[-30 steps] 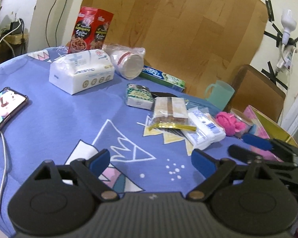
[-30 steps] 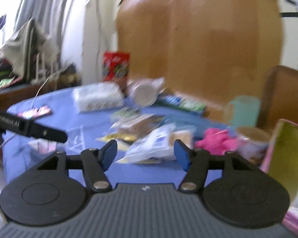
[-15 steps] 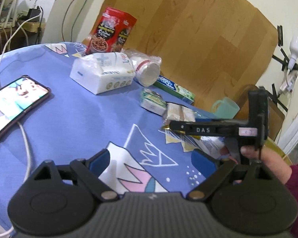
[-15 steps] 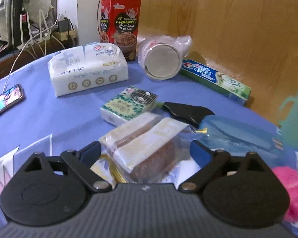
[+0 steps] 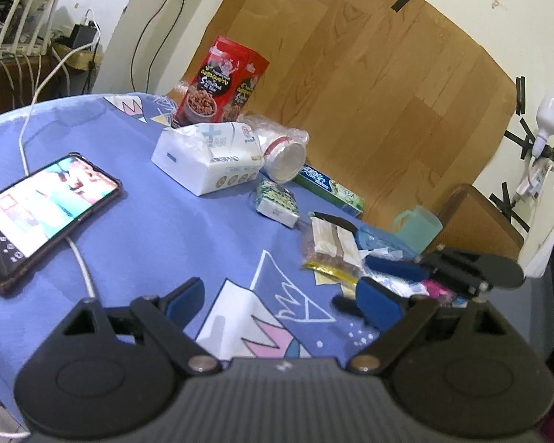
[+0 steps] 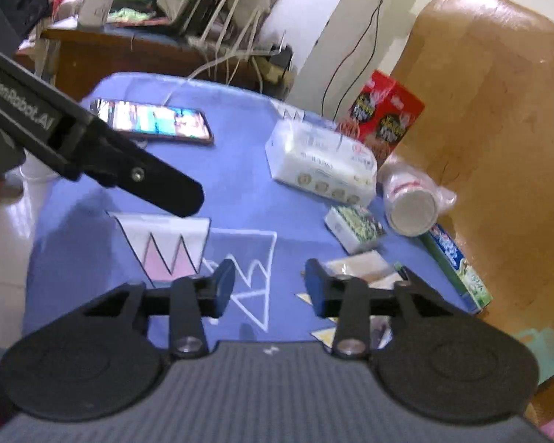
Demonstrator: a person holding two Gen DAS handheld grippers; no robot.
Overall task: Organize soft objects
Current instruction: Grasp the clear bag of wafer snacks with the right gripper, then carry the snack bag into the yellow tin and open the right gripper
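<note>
Two grippers over the blue patterned tablecloth (image 5: 158, 243), and neither has anything in its grasp. Left gripper (image 5: 282, 301) hangs above the cloth with its blue pads spread wide, only the printed mountain shape showing between them. Right gripper (image 6: 269, 288) has just been narrowing its jaws, and yet there's bare cloth in the gap, pads pressing on nothing, so it stands released too.

Look at the soft goods. White tissue pack (image 5: 208, 157) sits toward the far side of the table, lying flat, with the red cereal box (image 5: 221, 86) upright just behind it. Touching the pack's right end is a sleeve of paper cups (image 5: 282, 149) in clear plastic, tipped on its side, open mouth facing this way. Small green pocket tissue pack (image 5: 279, 203) lies near, in front of the cups, and a toothpaste box (image 5: 330, 190) runs along the table's far edge by the wooden board (image 5: 369, 74).

Over by the right gripper's fingers in the left camera, a clear bag of bread (image 5: 330, 245) rests on the cloth; the right camera catches it just beyond its right pad, partly hidden. A teal mug (image 5: 417, 227) stands behind that, and something pink (image 5: 435, 289) peeks out past the right gripper, too covered to make out.

Phone (image 5: 40, 210) lies screen-up and lit at the left, white cable (image 5: 81, 265) trailing from it.
</note>
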